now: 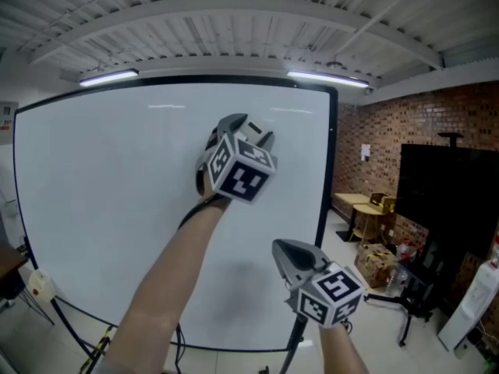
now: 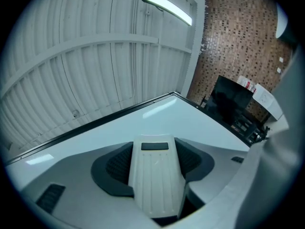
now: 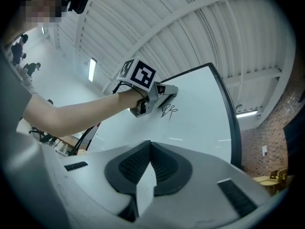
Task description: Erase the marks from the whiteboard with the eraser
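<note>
A large whiteboard [image 1: 117, 209] in a black frame fills the head view. My left gripper [image 1: 248, 129] is raised against its upper middle, shut on a white ribbed eraser [image 2: 157, 175] that sits between the jaws. In the right gripper view a small black scribble [image 3: 167, 110] lies on the whiteboard [image 3: 200, 113] just beside the left gripper's [image 3: 171, 90] tip. In the head view that scribble is hidden behind the gripper. My right gripper [image 1: 287, 249] hangs lower right, off the board, its jaws together [image 3: 150, 147] with nothing held.
A brick wall [image 1: 374, 146] runs to the right of the board. A big black screen [image 1: 444, 189], a small wooden table [image 1: 360, 206], a cardboard box [image 1: 377, 262] and a tripod leg [image 1: 405, 302] stand there. The board's stand legs [image 1: 74, 326] reach down at left.
</note>
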A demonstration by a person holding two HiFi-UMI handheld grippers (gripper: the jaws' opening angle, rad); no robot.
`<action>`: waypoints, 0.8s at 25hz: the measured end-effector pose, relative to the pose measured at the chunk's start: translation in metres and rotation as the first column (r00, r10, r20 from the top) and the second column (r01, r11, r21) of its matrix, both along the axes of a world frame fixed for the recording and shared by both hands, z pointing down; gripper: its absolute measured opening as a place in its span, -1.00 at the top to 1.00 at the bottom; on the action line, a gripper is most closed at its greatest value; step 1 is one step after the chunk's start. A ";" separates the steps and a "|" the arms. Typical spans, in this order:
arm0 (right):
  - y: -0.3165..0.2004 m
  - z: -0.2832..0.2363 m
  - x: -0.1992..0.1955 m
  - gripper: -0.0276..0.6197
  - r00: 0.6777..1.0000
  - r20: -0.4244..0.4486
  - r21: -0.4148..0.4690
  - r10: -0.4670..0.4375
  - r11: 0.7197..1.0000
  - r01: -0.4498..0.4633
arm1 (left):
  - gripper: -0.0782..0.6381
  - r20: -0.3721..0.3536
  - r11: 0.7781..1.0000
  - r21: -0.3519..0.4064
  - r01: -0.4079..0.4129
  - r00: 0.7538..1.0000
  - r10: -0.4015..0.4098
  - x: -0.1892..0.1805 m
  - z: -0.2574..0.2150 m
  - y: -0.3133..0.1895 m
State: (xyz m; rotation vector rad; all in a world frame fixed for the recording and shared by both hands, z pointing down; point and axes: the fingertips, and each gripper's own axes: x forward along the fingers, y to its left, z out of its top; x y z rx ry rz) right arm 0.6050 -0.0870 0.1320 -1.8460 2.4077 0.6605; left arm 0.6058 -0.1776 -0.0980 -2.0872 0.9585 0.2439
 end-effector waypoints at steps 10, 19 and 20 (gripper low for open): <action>0.017 0.026 0.018 0.92 0.998 0.061 -0.036 0.014 0.999 -0.012 | 0.06 0.076 1.000 0.009 -0.009 0.997 0.008 0.042 0.083 0.020; 0.022 0.020 0.015 0.92 0.998 0.055 -0.025 0.010 1.000 -0.008 | 0.06 0.154 1.000 -0.009 0.008 0.988 -0.007 0.047 0.088 0.013; 0.023 0.019 0.015 0.92 0.998 0.055 -0.024 0.012 1.000 -0.011 | 0.06 0.159 1.000 -0.009 0.008 0.987 -0.006 0.047 0.087 0.012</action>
